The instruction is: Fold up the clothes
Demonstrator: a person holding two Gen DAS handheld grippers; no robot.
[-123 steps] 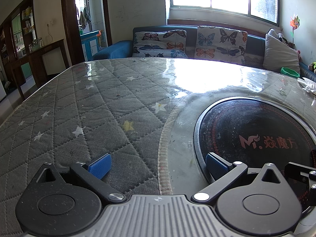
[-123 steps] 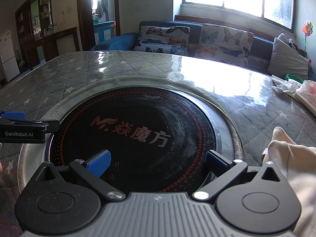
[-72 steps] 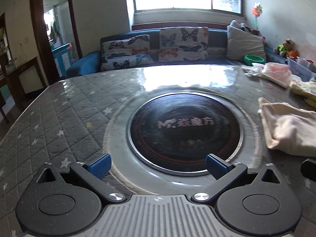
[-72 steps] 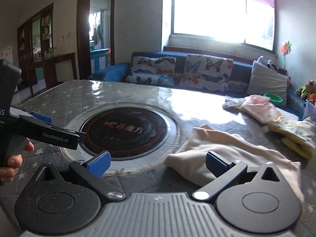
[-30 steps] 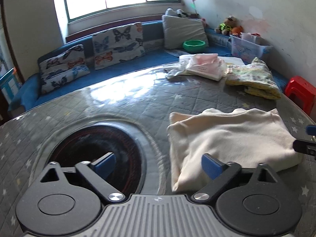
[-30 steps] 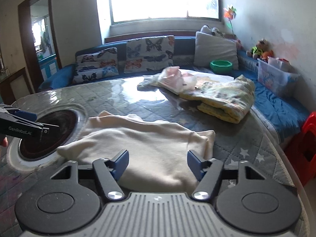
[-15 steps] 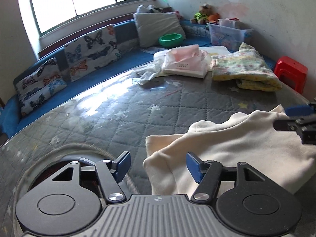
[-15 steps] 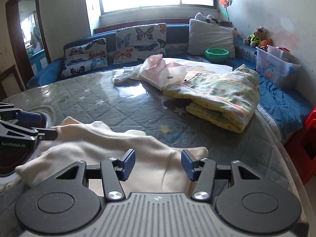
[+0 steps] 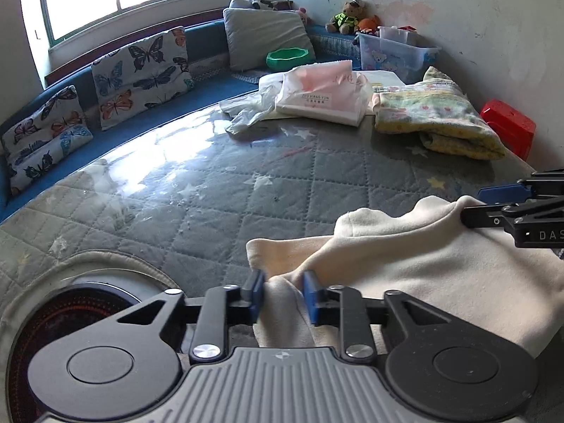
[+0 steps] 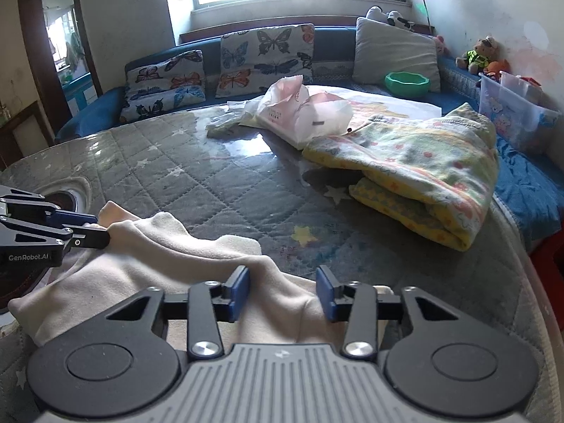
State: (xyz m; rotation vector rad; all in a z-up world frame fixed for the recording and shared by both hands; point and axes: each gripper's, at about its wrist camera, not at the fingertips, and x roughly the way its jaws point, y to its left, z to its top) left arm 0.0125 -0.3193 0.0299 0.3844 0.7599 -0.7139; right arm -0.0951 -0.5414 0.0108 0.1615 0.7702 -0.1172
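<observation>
A cream fleece garment (image 9: pixel 423 264) lies crumpled on the grey quilted table; it also shows in the right wrist view (image 10: pixel 169 257). My left gripper (image 9: pixel 282 294) is shut on a raised fold at the garment's left edge, and it shows from the side in the right wrist view (image 10: pixel 95 232). My right gripper (image 10: pixel 282 294) has its jaws partly closed around the garment's right edge, with a gap still between the pads and cloth bunched in that gap. It shows from the side in the left wrist view (image 9: pixel 469 208).
A folded yellow patterned blanket (image 10: pixel 416 172) and a pink plastic bag (image 10: pixel 303 112) lie at the table's far side. A round induction hob (image 9: pixel 63 320) is set in the table to the left. A blue sofa with butterfly cushions (image 10: pixel 264 53) stands behind. A red stool (image 9: pixel 507 127) stands at the right.
Both grippers have swung right from the hob to the cream garment and lowered onto it. The left jaws have closed on its left edge; the right jaws have narrowed around its right edge.
</observation>
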